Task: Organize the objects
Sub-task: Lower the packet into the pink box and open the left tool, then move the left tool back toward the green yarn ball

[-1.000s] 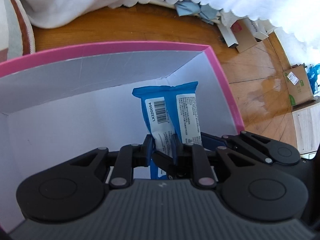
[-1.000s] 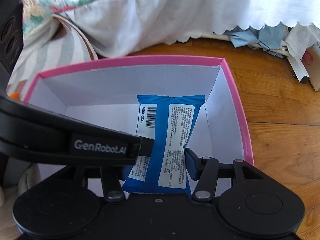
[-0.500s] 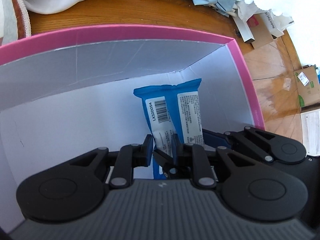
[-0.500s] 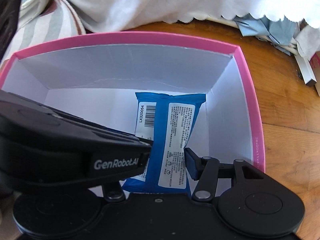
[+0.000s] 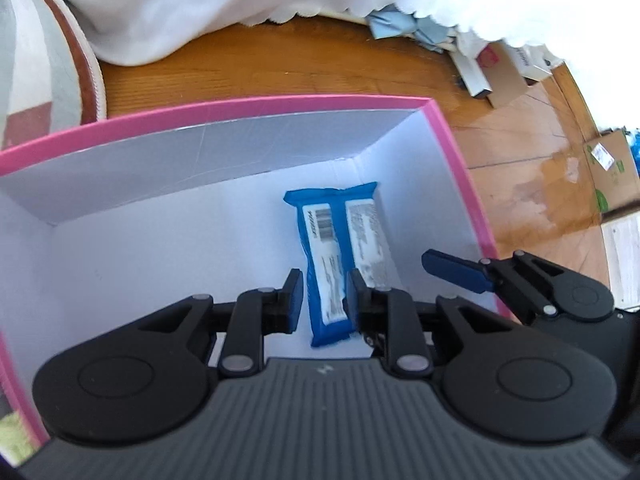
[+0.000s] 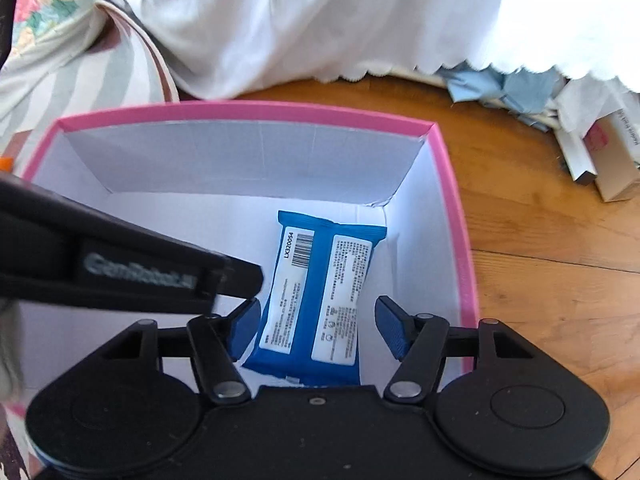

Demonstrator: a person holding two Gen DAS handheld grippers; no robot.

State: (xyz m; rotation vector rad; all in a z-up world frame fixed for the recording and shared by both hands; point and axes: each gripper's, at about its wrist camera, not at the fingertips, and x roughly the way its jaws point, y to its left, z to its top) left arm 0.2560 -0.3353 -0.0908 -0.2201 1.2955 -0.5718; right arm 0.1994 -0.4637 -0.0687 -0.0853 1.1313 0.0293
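2 tools hang over an open pink-rimmed cardboard box with white inner walls (image 6: 256,114) that stands on the brown wooden floor (image 6: 540,240). Flat on the bottom of the box, toward its far right corner and just beside the right wall, lies a blue plastic wipes packet with 2 white printed labels (image 6: 316,300); 1 label carries a barcode and the code LX320054. The far end of the packet stops short of the far wall.

The left tool (image 5: 322,296) has its blue-padded fingers spread, 1 on each side of the packet's near end as the left wrist view shows it; a gap shows beside the left pad, while the right pad overlaps the packet's edge in that view, so contact there cannot be told. The right tool (image 6: 318,326) also stands spread, its pads (image 6: 244,326) clear of the packet on both sides, white box floor showing between pad and wrapper. Neither tool pinches anything.

In the right wrist view the black body of the left tool, lettered GenRobot.AI, crosses the left half of the box. Beyond the box's far edge a white scalloped-edged bed cover (image 6: 360,20) hangs to the floor, and to the far right lie crumpled blue-grey cloths (image 6: 492,84) and small cardboard cartons (image 6: 612,160).
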